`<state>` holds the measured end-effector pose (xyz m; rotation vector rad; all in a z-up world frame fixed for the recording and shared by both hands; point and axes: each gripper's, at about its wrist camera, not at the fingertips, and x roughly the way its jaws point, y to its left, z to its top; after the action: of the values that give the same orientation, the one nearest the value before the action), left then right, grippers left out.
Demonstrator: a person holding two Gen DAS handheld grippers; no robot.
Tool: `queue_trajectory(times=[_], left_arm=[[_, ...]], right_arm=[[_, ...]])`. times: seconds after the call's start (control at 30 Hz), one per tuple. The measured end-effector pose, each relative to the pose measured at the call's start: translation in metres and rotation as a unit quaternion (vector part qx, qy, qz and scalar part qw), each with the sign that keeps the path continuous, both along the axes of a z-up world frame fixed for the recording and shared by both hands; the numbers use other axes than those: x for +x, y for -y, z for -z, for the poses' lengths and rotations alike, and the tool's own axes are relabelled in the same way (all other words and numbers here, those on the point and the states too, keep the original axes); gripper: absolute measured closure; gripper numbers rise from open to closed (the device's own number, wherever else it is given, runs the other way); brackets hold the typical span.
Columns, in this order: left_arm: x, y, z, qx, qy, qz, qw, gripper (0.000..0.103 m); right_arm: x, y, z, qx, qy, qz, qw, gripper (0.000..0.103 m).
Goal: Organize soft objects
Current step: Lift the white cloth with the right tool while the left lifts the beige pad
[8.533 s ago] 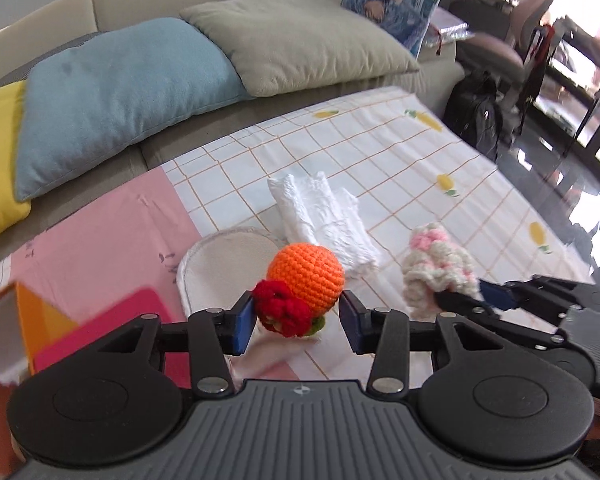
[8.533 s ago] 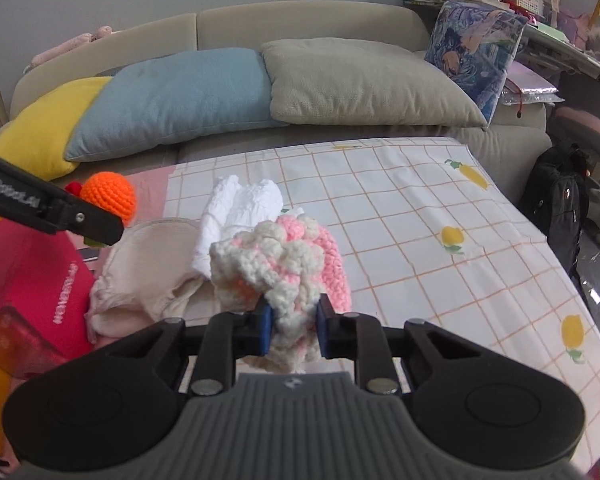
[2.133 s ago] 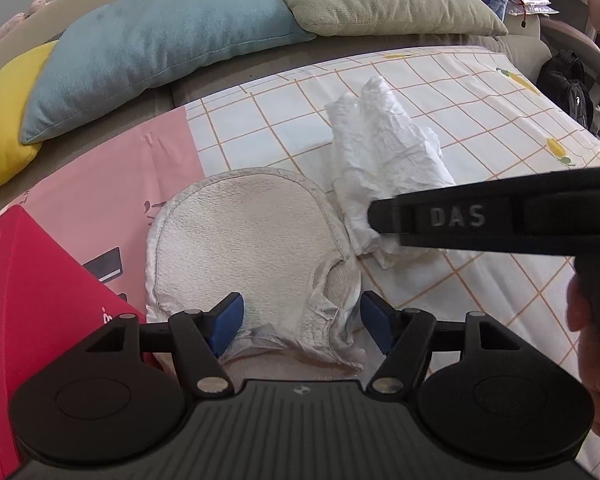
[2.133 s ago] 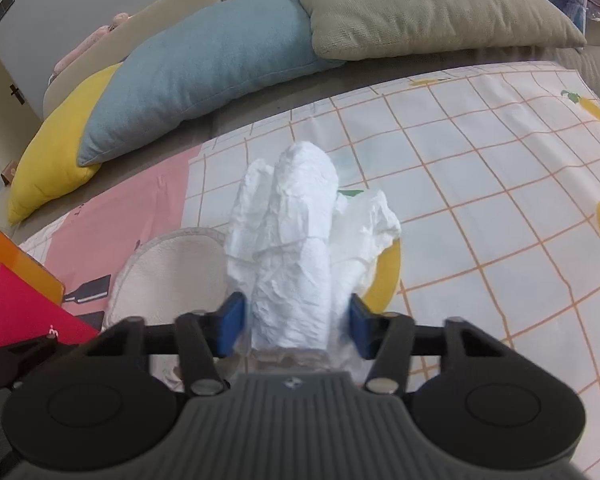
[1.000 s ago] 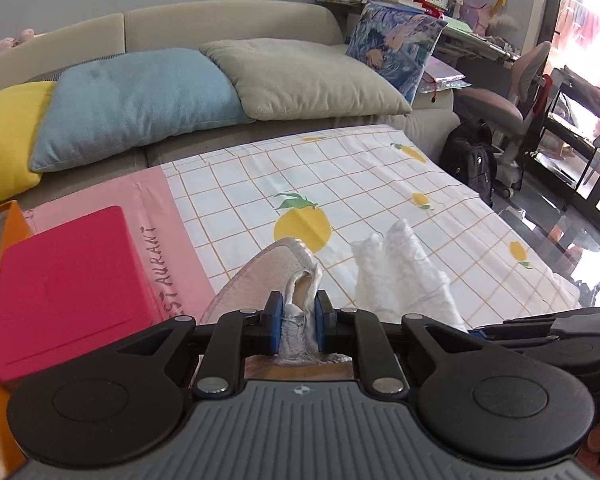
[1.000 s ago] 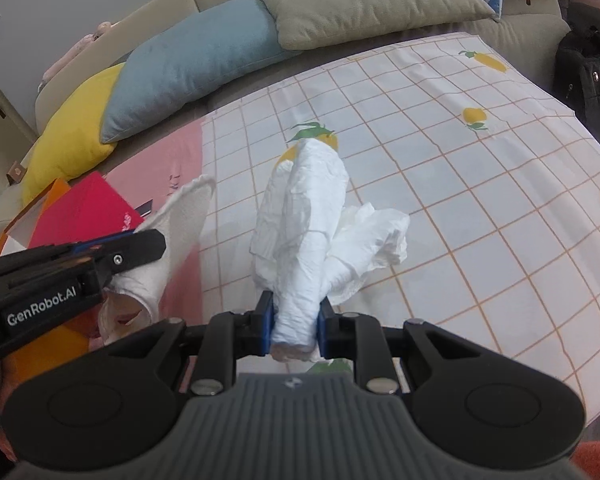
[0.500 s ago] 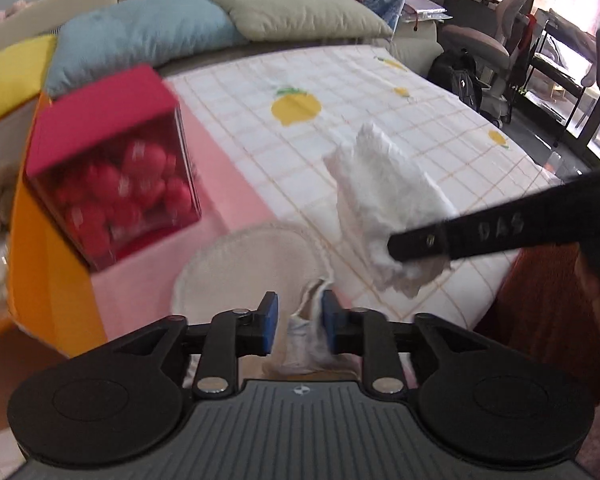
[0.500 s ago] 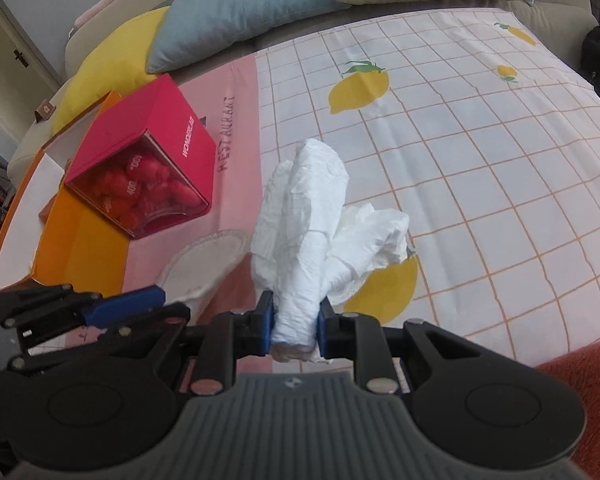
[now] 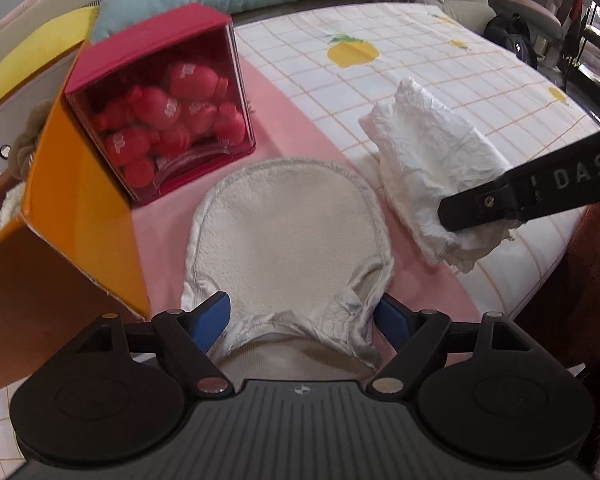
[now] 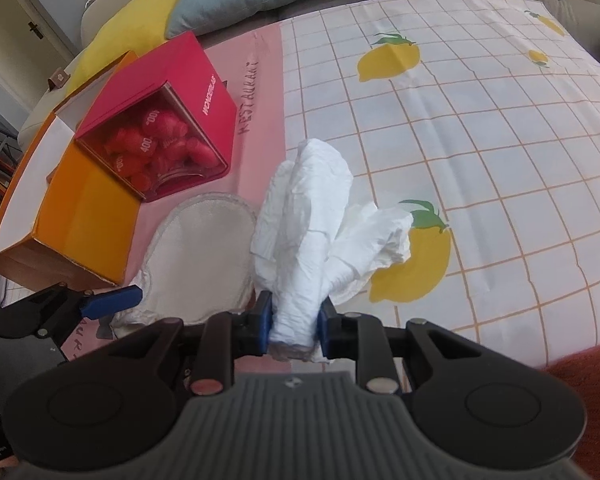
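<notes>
The left gripper (image 9: 302,316), jaws just spread, leaves the limp cream mitt (image 9: 288,248) flat on the pink cloth at its twelve o'clock, while the right gripper (image 10: 294,326) pinches the light, crushable white wad (image 10: 304,220) low, its best hold.

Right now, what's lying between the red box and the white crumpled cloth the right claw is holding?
The round cream pad lies on the pink strip between the red box and the white cloth, clearest in the right wrist view.
</notes>
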<state>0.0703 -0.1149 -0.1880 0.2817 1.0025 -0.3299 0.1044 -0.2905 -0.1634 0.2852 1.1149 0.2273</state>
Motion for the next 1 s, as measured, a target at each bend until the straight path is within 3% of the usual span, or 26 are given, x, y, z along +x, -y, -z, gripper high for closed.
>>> queue_trajectory(times=[0.13,0.37,0.47,0.67,0.7,0.87,1.0], left_arm=[[0.003,-0.006,0.006,-0.006,-0.006,-0.019,0.9998,0.0],[0.004,-0.014,0.008,-0.023,-0.007,-0.041,0.9989,0.0],[0.005,-0.018,0.003,-0.025,-0.005,-0.043,0.9987,0.016],[0.009,-0.024,-0.006,-0.06,-0.018,-0.038,0.9973,0.08],[0.009,-0.024,-0.007,-0.066,-0.022,-0.037,0.9969,0.085],[0.009,-0.028,-0.015,-0.087,-0.019,-0.043,0.9951,0.089],[0.004,-0.031,-0.038,-0.111,0.005,-0.041,0.993,0.089]], right_arm=[[0.001,-0.002,0.003,0.001,-0.005,-0.004,1.0,0.08],[0.003,-0.003,0.005,0.005,-0.009,-0.004,1.0,0.079],[0.004,-0.003,0.006,0.004,-0.01,-0.006,1.0,0.079],[0.004,-0.006,0.007,-0.001,-0.009,-0.011,1.0,0.079],[0.004,-0.006,0.006,-0.004,-0.008,-0.012,1.0,0.079],[0.001,-0.011,0.002,-0.017,0.001,-0.018,1.0,0.079],[-0.003,-0.014,-0.01,-0.033,0.026,-0.02,0.999,0.08]])
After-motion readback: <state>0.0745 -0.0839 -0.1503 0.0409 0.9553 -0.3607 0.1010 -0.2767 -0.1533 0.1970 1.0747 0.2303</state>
